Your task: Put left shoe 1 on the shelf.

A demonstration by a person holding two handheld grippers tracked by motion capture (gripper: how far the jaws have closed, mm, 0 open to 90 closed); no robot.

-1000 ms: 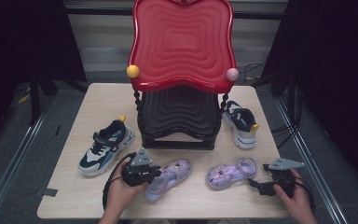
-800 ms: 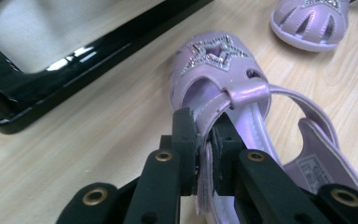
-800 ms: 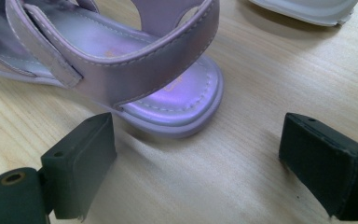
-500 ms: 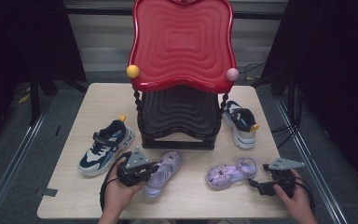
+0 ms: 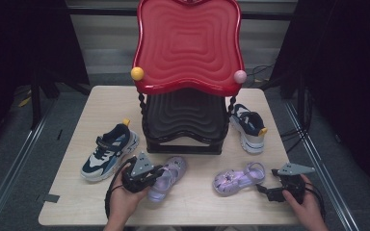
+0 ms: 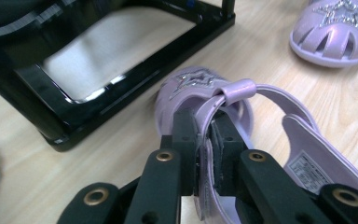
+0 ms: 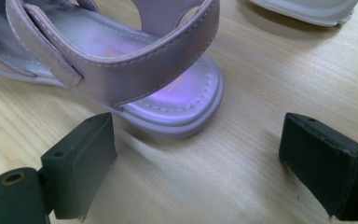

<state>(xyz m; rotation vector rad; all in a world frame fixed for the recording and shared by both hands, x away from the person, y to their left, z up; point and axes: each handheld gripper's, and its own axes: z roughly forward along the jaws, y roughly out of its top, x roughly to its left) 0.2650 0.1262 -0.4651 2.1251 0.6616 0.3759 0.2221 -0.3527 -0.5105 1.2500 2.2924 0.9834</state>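
My left gripper (image 5: pixel 156 174) (image 6: pixel 205 121) is shut on the side strap of a lilac sandal (image 5: pixel 167 174) (image 6: pixel 191 86). That sandal's toe points at the black base of the rack. A second lilac sandal (image 5: pixel 238 178) (image 6: pixel 335 28) (image 7: pixel 168 70) lies on the table to the right, with its heel toward my right gripper (image 5: pixel 264 189) (image 7: pixel 196 154). The right gripper is open and sits just behind that heel, touching nothing.
A shoe rack with a red top shelf (image 5: pixel 188 48) and a black lower shelf (image 5: pixel 183 120) stands mid-table. A navy and white sneaker (image 5: pixel 110 150) lies left of it, and its mate (image 5: pixel 249 127) lies on the right. The table's front edge (image 5: pixel 197 222) is close to both hands.
The left gripper has carried its sandal slightly left and toward the rack, turning the toe more toward it. The right gripper and the other sandal have stayed put.
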